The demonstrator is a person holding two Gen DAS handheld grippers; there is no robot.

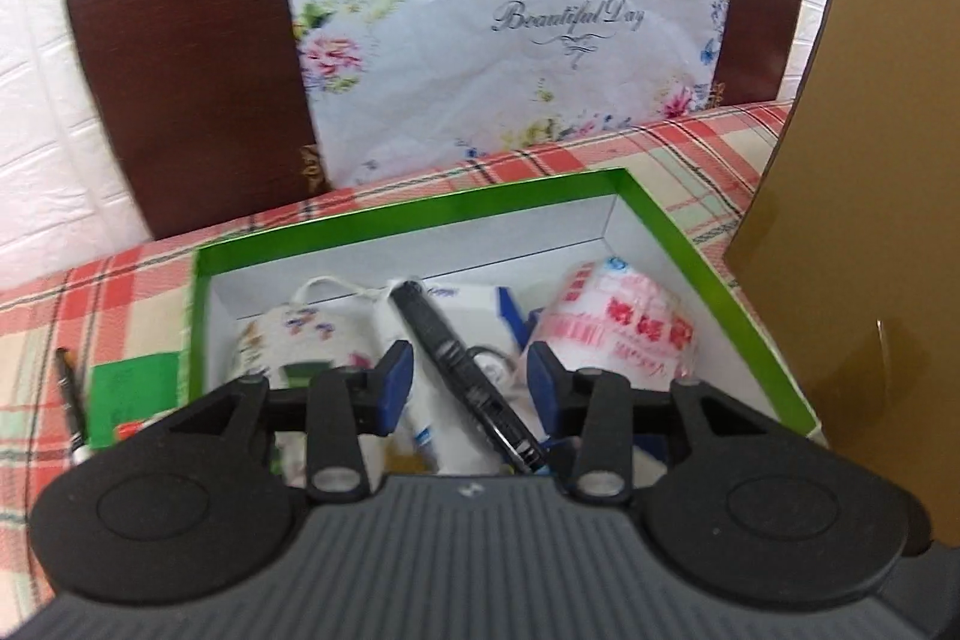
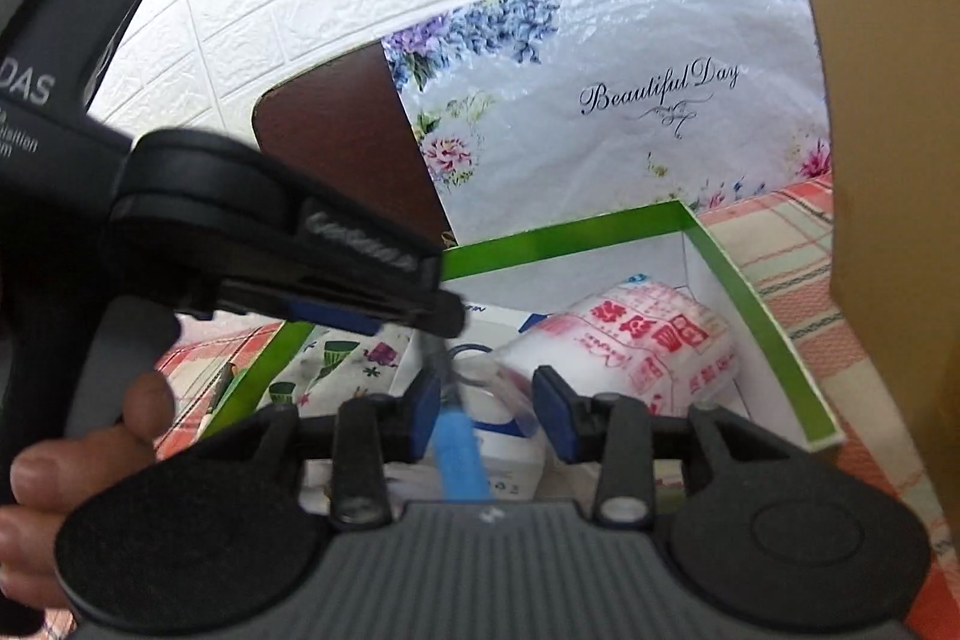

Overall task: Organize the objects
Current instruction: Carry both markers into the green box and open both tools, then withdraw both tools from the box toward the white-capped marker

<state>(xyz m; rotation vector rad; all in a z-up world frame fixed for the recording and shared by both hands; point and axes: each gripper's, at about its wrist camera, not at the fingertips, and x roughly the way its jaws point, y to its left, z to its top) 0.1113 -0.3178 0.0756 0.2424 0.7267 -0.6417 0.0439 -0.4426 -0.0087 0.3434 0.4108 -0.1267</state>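
A green box [image 1: 714, 274] with a white inside sits on the plaid tablecloth and holds several items: a floral pouch [image 1: 294, 334], a white and blue carton [image 1: 474, 304], a bag with red print [image 1: 630, 328] and a black pen-like tool [image 1: 462, 376]. My left gripper [image 1: 471, 379] is open just above the box, its blue pads on either side of the black tool without touching it. My right gripper [image 2: 487, 409] is open over the same box [image 2: 756, 304], with a blue-ended tool [image 2: 459, 454] lying between its pads. The left gripper [image 2: 384, 307] shows in the right view.
A brown cardboard box [image 1: 852, 244] stands close on the right. A dark wooden chair back [image 1: 198, 88] with a floral "Beautiful Day" bag [image 1: 510, 58] is behind the table. A green card [image 1: 135, 388] and a pen [image 1: 72, 400] lie left of the green box.
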